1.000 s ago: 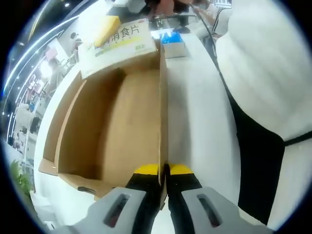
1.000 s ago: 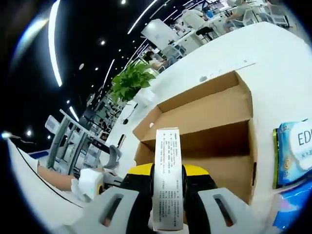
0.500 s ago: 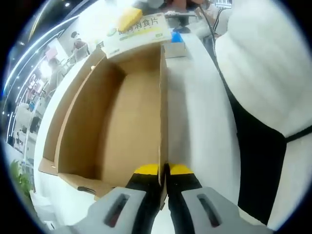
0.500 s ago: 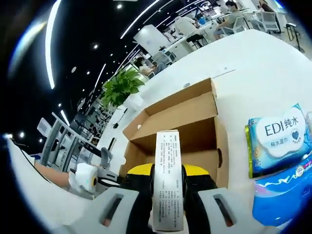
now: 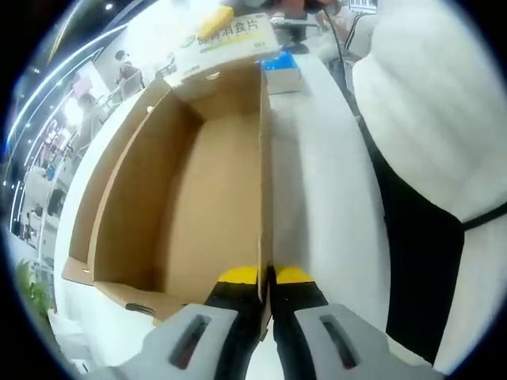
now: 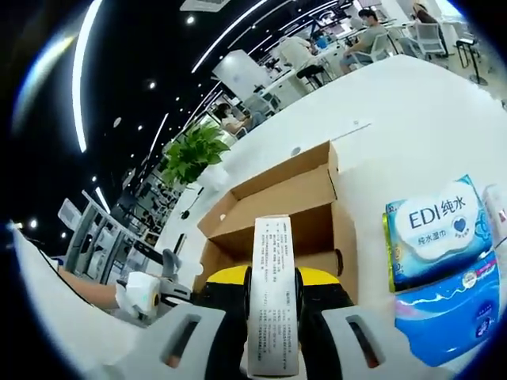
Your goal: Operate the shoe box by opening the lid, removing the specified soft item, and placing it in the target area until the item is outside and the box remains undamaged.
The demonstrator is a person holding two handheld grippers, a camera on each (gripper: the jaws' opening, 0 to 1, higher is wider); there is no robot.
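On the white desk the cardboard shoe box is seen open, and its interior looks empty in the left gripper view. Its near side wall is clenched edge-on between the fingers of the left gripper, so the box is kept steady. Beside the box, in the right gripper view, 2 soft packs are lying: a wet-wipe pack and a blue pack below it. A flat printed carton is grasped upright between the fingers of the right gripper, above the box and clear of it; it is also seen at the far end of the box in the left gripper view. The step is judged to be the carry to the target area. The carton is best kept level and set down flat on bare desk, well apart from the packs, before the fingers are released. The wall should be held without twisting, since thin cardboard creases easily.
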